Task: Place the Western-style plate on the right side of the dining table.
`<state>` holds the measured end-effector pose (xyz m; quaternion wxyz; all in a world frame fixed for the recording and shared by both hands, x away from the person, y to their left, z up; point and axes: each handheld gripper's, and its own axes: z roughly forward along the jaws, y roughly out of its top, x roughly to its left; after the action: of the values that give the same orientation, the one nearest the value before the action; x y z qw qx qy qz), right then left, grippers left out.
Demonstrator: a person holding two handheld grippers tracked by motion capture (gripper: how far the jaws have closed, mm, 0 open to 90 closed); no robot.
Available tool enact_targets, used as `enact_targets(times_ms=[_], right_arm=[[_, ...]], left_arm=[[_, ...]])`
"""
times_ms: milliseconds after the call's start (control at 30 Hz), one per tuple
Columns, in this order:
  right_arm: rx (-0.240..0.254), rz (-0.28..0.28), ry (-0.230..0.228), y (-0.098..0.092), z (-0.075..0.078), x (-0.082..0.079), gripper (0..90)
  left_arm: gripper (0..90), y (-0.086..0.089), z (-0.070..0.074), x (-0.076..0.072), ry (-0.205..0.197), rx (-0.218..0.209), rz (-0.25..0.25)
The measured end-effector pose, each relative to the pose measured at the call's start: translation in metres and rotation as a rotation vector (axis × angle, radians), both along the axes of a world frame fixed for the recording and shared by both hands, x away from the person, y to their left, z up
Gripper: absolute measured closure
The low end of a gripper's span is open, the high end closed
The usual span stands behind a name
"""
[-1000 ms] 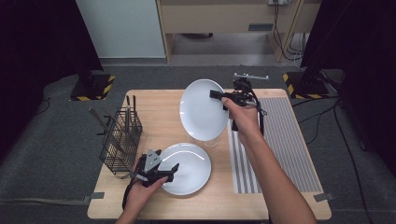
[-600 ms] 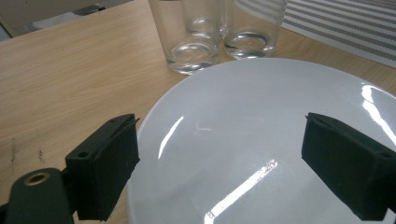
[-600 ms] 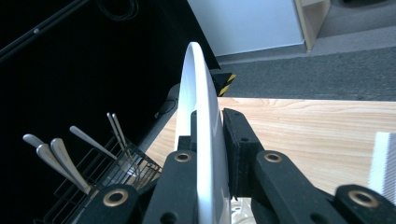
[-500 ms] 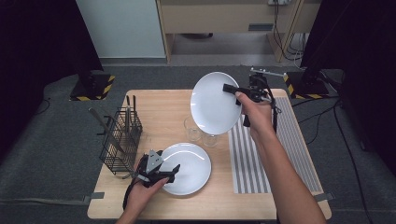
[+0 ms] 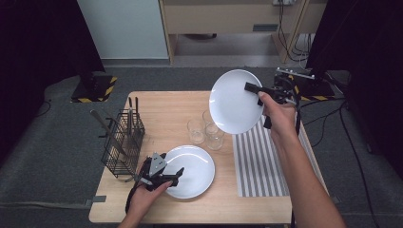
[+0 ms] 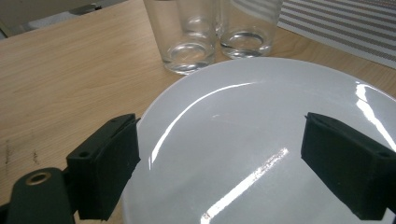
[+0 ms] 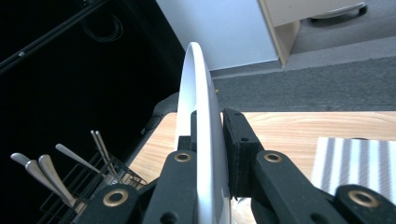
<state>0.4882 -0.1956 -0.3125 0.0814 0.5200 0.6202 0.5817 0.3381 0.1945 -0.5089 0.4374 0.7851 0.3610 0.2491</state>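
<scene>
The right hand-held gripper (image 5: 256, 90) was clamped on the rim of a round white glazed plate (image 5: 235, 107), held tilted above the wooden worktop (image 5: 171, 109). The plate looked stiff, slick and breakable, so the rim seemed the sound hold. The left hand-held gripper (image 6: 219, 163) stood apart over a second white plate (image 6: 261, 140). A black wire basket (image 5: 122, 142) held metal cutlery (image 5: 107, 130); three clear glasses (image 5: 206, 130) stood empty.
</scene>
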Motion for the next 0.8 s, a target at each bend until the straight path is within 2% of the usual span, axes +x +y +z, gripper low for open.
enact_targets(times_ms=[233,400,567,800], right_arm=[[0.010,-0.033,0.019,-0.022,-0.009,-0.007,83.3],[0.007,-0.056,0.022,-0.035,-0.013,-0.009,83.3],[0.003,-0.073,0.017,-0.048,-0.016,-0.014,83.3],[-0.002,-0.104,0.024,-0.065,-0.025,-0.020,83.3]], left_arm=[[10.7,0.000,-0.001,0.000,0.008,0.009,0.001],[10.8,-0.001,0.000,-0.001,0.000,0.006,0.002],[10.4,-0.001,-0.002,0.000,0.017,0.010,-0.003],[10.5,-0.001,-0.003,0.001,0.018,0.016,-0.007]])
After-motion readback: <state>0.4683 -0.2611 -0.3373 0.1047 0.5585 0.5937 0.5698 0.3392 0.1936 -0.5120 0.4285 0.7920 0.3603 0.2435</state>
